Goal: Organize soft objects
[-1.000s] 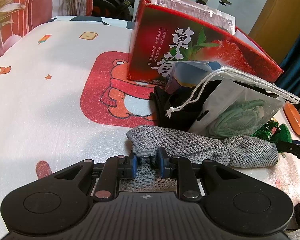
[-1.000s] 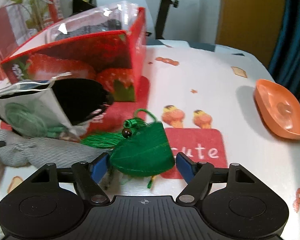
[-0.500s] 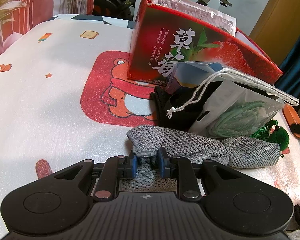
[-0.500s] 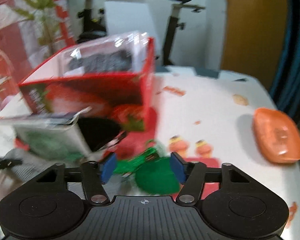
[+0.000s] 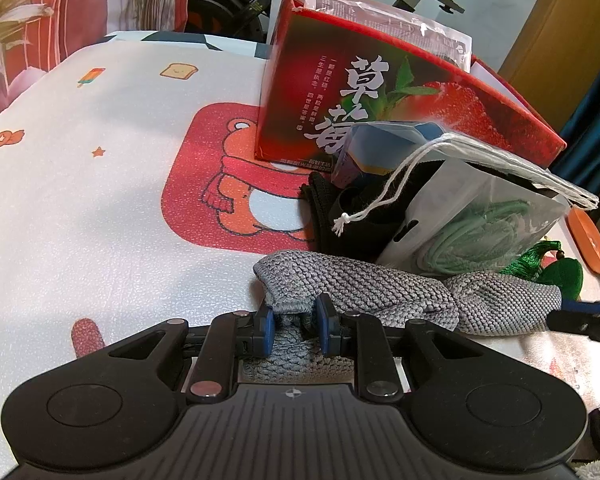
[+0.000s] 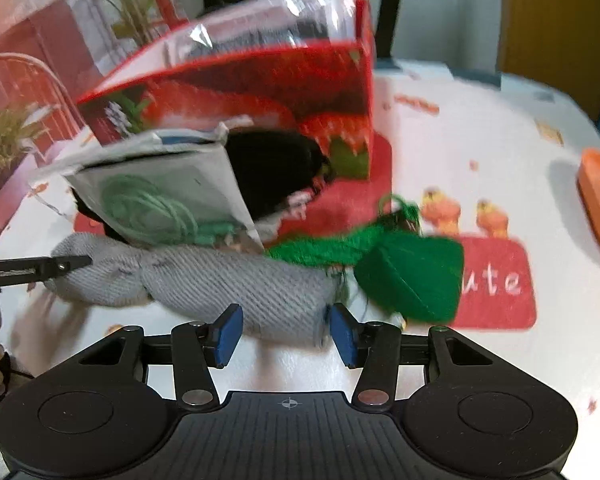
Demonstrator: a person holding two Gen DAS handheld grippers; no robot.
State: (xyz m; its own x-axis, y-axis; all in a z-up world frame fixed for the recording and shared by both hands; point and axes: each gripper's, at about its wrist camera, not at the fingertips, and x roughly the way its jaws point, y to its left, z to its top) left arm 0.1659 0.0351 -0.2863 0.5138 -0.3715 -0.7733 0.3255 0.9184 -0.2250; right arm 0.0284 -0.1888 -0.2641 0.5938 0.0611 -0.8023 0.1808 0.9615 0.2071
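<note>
The left hand-held gripper (image 5: 293, 322) pinches one end of the grey knitted cloth (image 5: 380, 292), which lies along the tabletop (image 5: 100, 200). The right hand-held gripper (image 6: 286, 336) is closing around the cloth's other end, pads not yet pressing. Just beyond lie a green tasselled pouch (image 6: 412, 276), a drawstring bag (image 5: 480, 216) and a red strawberry box (image 5: 380, 92).

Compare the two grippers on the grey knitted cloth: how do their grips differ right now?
The left gripper is nearly shut, its pads pinching one end of the grey knitted cloth. The right gripper stands wider, its jaws closing around the cloth's other end, with gaps showing beside the pads. The left view is sharp, the right view blurred. Both point down at the same cloth.
</note>
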